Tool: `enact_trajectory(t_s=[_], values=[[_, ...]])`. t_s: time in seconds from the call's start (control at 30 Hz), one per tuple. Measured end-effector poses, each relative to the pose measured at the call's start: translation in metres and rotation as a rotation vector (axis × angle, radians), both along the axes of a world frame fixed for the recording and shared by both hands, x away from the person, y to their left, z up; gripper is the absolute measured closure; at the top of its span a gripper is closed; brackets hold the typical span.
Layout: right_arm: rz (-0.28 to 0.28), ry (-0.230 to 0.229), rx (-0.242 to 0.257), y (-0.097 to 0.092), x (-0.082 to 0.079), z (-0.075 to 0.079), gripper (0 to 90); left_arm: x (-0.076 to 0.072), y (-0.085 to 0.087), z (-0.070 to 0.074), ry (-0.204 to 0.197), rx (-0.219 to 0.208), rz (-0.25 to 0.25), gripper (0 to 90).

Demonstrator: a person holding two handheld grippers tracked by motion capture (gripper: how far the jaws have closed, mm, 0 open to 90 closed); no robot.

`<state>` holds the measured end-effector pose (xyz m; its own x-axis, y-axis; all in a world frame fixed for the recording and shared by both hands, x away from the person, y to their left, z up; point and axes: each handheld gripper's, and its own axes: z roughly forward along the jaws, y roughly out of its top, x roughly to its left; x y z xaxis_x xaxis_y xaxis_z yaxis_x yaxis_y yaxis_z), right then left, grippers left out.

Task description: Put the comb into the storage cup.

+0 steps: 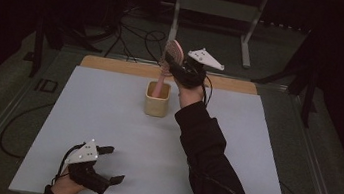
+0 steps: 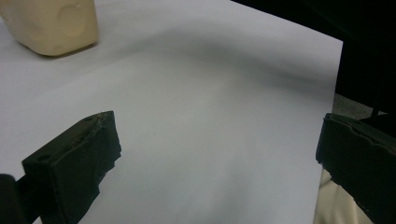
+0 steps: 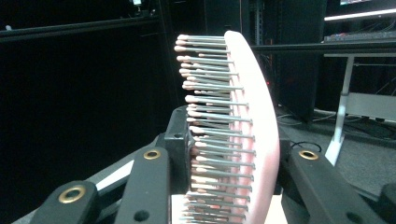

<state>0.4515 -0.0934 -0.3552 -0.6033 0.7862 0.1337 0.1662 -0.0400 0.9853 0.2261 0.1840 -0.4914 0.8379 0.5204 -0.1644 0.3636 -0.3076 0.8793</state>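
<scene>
A pink hairbrush [image 1: 170,59] stands upright with its handle down inside a cream cup [image 1: 157,100] at the far middle of the white board. My right gripper [image 1: 176,67] is shut on the brush's head, above the cup. In the right gripper view the brush head [image 3: 254,126] with its metal bristles sits clamped between the two black jaws. My left gripper [image 1: 109,164] rests near the board's front left edge, open with nothing between its fingers [image 2: 79,163]. The cream cup [image 2: 51,23] appears at the top left of the left gripper view.
The white board [image 1: 105,128] lies on a grey table with a wooden strip [image 1: 113,65] along its far edge. Cables [image 1: 132,36] and a metal stand [image 1: 216,12] lie on the floor beyond. A person's dark sleeve [image 1: 208,152] crosses the board's right half.
</scene>
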Motion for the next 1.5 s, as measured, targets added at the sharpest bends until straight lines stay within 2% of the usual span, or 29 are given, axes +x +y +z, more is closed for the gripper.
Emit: enact_trajectory(t_s=[0.47,0.83,1.13,1.5], values=[[-0.006,0.043,-0.010,0.000,0.005,-0.023,64.7,0.000,-0.001,-0.001,0.007,0.000,-0.007,0.2],[-0.007,0.083,-0.006,0.002,0.008,-0.037,64.6,-0.001,-0.001,-0.001,0.007,-0.002,-0.007,0.2],[-0.002,0.098,-0.019,0.006,0.009,-0.048,64.6,0.000,0.000,-0.001,0.005,0.001,-0.006,0.2],[-0.001,0.135,0.004,0.006,0.011,-0.062,64.6,0.000,0.000,-0.002,0.007,0.001,-0.010,0.2]])
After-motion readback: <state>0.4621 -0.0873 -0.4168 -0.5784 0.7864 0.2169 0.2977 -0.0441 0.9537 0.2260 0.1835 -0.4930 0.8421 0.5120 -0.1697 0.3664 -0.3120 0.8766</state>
